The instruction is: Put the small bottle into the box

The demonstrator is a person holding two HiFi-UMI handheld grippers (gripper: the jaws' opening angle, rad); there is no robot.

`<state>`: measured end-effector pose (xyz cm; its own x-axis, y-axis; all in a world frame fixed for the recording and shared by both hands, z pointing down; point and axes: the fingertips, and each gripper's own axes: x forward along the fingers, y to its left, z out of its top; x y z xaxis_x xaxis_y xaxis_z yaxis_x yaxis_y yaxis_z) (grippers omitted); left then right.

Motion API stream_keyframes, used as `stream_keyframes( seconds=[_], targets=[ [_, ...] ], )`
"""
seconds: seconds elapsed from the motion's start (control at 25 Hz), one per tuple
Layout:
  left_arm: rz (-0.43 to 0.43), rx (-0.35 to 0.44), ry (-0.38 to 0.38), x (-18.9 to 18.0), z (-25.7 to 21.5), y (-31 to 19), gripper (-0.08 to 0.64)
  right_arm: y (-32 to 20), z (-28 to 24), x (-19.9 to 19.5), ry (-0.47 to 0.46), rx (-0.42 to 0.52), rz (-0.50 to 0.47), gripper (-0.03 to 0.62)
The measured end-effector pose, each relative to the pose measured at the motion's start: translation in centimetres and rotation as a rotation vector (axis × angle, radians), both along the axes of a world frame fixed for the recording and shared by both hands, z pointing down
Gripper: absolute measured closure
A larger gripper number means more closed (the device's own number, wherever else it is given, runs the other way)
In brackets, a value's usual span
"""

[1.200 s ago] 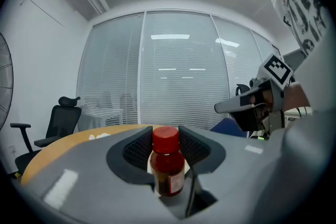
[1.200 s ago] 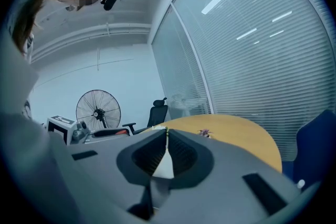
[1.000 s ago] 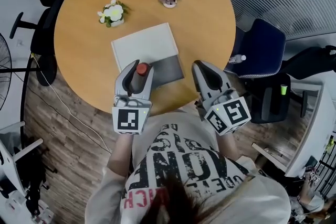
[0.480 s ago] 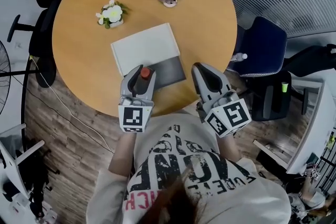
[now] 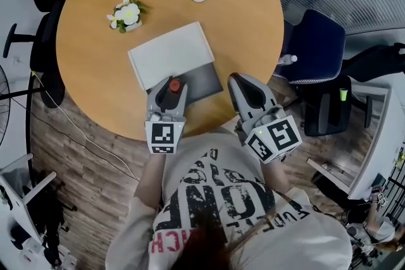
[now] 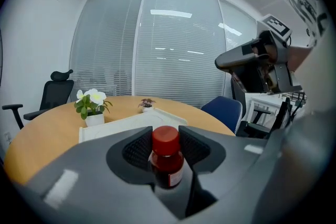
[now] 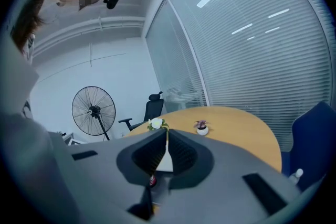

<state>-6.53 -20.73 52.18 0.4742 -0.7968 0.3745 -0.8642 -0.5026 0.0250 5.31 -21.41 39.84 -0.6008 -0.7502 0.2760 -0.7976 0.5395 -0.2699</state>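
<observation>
Left gripper [image 5: 168,93]: jaws grasping small dark-red bottle with red cap [image 6: 167,157] just below cap. Bottle upright, at 6 o'clock edge of flat white box [image 5: 169,54] on round wooden counter [image 5: 88,79]. Likely light, rigid, smooth, slippery: keep your hold on body, not cap.

Right gripper [image 5: 242,86]: jaws clenched, empty.

Since second ago: your grip unchanged, left gripper straightened toward 12 o'clock, right stayed.
</observation>
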Motion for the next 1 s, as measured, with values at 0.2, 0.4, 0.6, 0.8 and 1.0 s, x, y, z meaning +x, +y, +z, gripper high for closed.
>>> stream_keyframes(
  seconds=[0.2,0.4,0.6,0.8,1.0],
  targets=[
    [0.019,-0.03,-0.024,0.1,1.4,0.1,0.399,0.0,0.4,-0.3,-0.001,-0.008,0.0,0.574],
    [0.048,-0.05,-0.069,0.6,2.7,0.7,0.399,0.2,0.4,-0.4,-0.008,-0.012,0.0,0.574],
    [0.087,-0.049,-0.102,1.0,3.0,0.8,0.399,0.2,0.5,-0.1,-0.014,-0.017,0.007,0.574],
    [0.11,-0.099,-0.144,1.1,4.3,1.9,0.399,0.2,0.4,-0.1,-0.018,-0.017,0.01,0.574],
    [0.13,-0.109,-0.202,1.4,4.6,2.6,0.399,0.3,0.3,-0.4,-0.021,-0.017,-0.007,0.574]
  ],
)
